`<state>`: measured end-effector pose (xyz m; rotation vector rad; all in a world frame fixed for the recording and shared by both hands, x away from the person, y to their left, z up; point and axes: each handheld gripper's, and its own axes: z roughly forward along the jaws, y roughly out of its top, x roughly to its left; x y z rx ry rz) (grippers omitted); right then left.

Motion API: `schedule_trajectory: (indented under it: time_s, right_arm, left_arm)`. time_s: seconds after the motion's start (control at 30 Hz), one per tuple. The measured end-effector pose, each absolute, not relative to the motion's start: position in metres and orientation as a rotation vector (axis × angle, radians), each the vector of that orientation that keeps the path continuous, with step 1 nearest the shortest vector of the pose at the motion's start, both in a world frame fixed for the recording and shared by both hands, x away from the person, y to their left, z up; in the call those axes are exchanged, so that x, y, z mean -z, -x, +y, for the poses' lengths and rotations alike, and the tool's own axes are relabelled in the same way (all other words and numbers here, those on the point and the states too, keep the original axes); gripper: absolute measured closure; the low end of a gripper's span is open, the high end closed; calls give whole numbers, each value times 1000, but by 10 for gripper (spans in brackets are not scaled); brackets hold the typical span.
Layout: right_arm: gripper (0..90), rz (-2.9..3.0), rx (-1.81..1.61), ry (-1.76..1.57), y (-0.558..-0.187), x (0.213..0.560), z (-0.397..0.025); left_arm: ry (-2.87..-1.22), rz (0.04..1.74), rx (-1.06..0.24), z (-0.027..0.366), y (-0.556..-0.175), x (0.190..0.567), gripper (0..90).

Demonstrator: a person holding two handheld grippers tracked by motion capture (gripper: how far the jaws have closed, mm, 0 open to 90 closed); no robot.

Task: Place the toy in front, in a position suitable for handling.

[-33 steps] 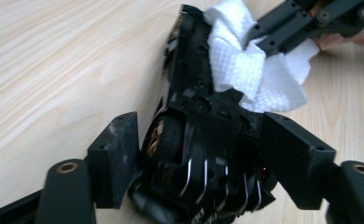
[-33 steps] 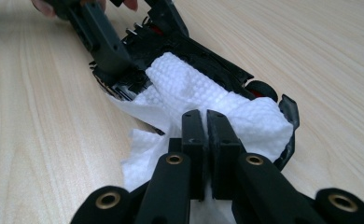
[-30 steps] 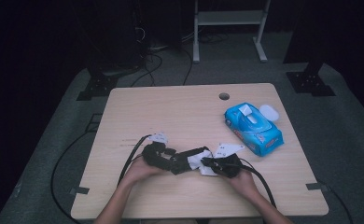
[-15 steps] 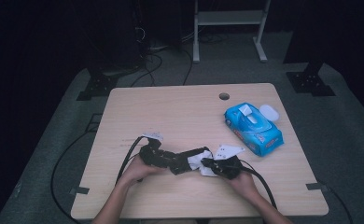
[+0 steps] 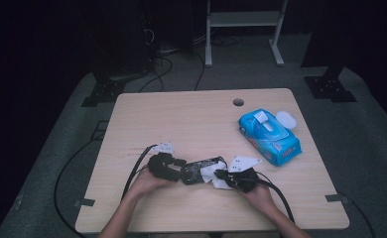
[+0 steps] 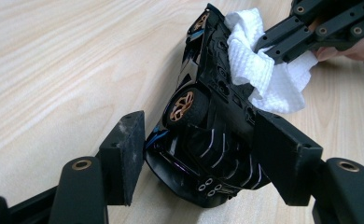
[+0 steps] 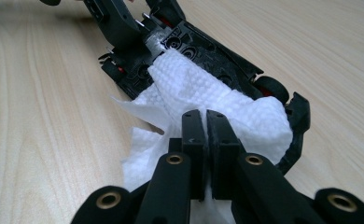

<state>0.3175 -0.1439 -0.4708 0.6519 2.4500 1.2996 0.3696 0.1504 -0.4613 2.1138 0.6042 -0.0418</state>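
Left gripper [image 6: 196, 154]: jaws set either side of the toy car's [image 6: 208, 116] end, gripping it; the near jaw's contact is hard to judge, since a slim gap seems to show beside the left pad. Car tipped on its side, underside toward the right gripper, one bronze-spoked wheel [image 6: 184, 106] facing up.

Right gripper [image 7: 206, 135]: jaws pressed together on a wad of white wipe [image 7: 208, 100]. Wipe bunched against the car's black underside [image 7: 203, 51]; loose folds trail down onto the table [image 7: 40, 116].

In the high view the two grippers meet near the front edge of the table [image 5: 181, 119], left gripper [image 5: 174, 168] and right gripper [image 5: 226, 177] nose to nose, car [image 5: 201, 169] and wipe [image 5: 212, 174] between them. Both hands come in from the bottom; cables run off each gripper over the front and left edges.

Around: a blue wipe pack [image 5: 270, 136] lies well apart, toward the right rear, flap [image 5: 261, 117] lifted, a white lid piece [image 5: 286, 119] just beside it. What is inside the pack cannot be made out. A small round hole [image 5: 238, 102] sits in the tabletop behind the pack. Faint reddish marks [image 5: 132, 151] lie on the wood left of the left gripper.

Hidden: the car's top side; the wipe covers the middle of the underside. The car's far end is cut off by the other gripper in the right gripper view.
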Motion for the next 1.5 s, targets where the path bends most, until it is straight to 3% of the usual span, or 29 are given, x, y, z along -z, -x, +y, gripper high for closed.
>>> schedule_trajectory:
  time_s: [0.93, 1.43, 1.5]
  right_arm:
    - [867, 2419, -1254, -704, -332, 473, -139]
    - [868, 2434, -1246, -717, -332, 475, -140]
    - [867, 2439, -1238, -712, -332, 476, -140]
  left_arm:
    - [-2200, 325, -486, 133, -347, 452, 356]
    - [-2196, 280, -522, 134, -343, 453, 362]
    - [-2152, 278, -491, 139, -343, 450, 438]
